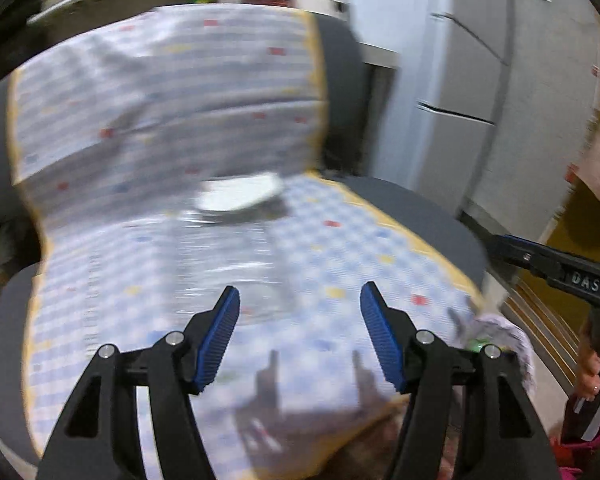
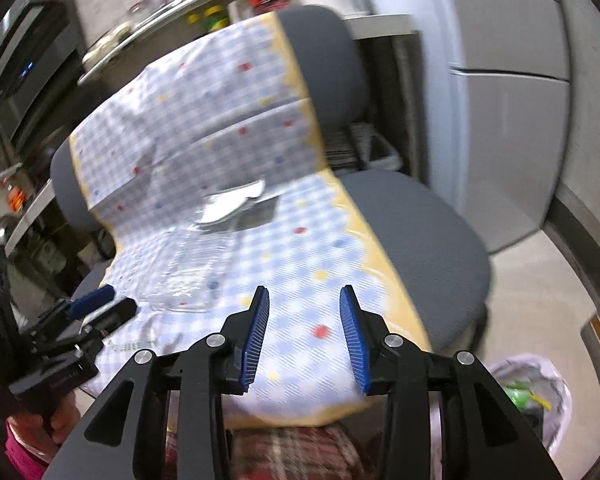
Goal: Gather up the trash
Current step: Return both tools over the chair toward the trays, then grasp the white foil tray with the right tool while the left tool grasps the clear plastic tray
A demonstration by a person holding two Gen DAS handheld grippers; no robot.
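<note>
Both grippers hover over a grey office chair [image 2: 420, 220] draped in a blue checked cloth [image 1: 320, 248]; the left gripper [image 1: 300, 336] has its fingers wide and empty, the right gripper [image 2: 305, 334] has its fingers moderately apart, also empty. At mid-frame a clear plastic wrapper [image 2: 188, 276] and a white paper scrap [image 1: 240, 194] lie on the seat. A trash bag [image 2: 536, 396] sits on the floor at lower right of the right wrist view.

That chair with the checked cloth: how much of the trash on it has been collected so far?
Some trash already sits in the bag on the floor beside the chair. Nothing is in hand: the left tongs and right tongs are both open and empty. Left on the checked cloth: a clear plastic wrapper and white crumpled paper.
</note>
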